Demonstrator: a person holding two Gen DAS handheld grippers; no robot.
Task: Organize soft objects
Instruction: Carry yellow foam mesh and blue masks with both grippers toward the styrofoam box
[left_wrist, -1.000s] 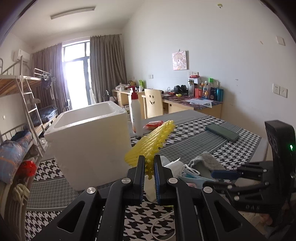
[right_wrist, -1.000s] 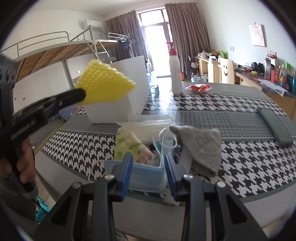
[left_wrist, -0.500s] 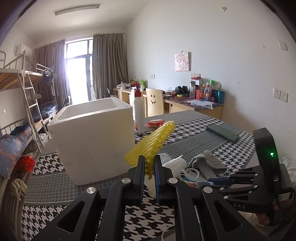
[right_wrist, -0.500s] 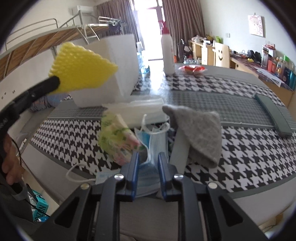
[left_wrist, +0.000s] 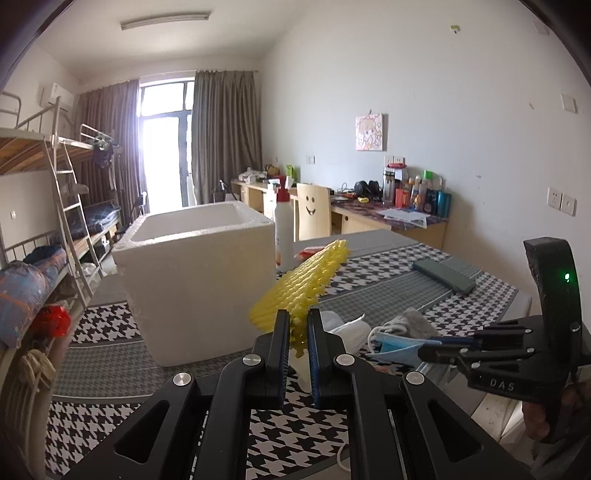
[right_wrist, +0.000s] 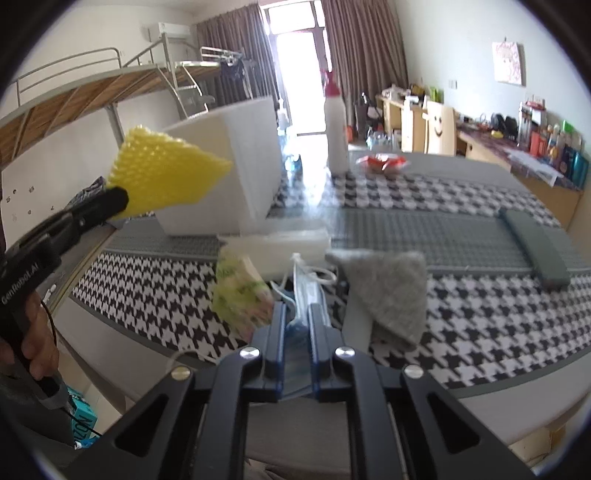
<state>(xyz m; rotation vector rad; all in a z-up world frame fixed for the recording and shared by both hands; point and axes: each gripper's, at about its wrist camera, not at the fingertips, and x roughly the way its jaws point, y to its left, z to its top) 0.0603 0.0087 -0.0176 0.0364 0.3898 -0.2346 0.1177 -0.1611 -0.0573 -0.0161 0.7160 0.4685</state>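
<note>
closing on the blue face mask (right_wrist: 301, 291), right gripper (right_wrist: 297, 325) low centre; left gripper (left_wrist: 297, 339) clamps the yellow foam net (left_wrist: 299, 286), white foam box (left_wrist: 199, 273) just upper left.

Left gripper (left_wrist: 298, 325) clamped, fingers pointing toward 12 o'clock, tilted slightly downward; right gripper (right_wrist: 298, 314) closing, pitched more steeply downward; hand (right_wrist: 35, 343) at 8 o'clock.
</note>
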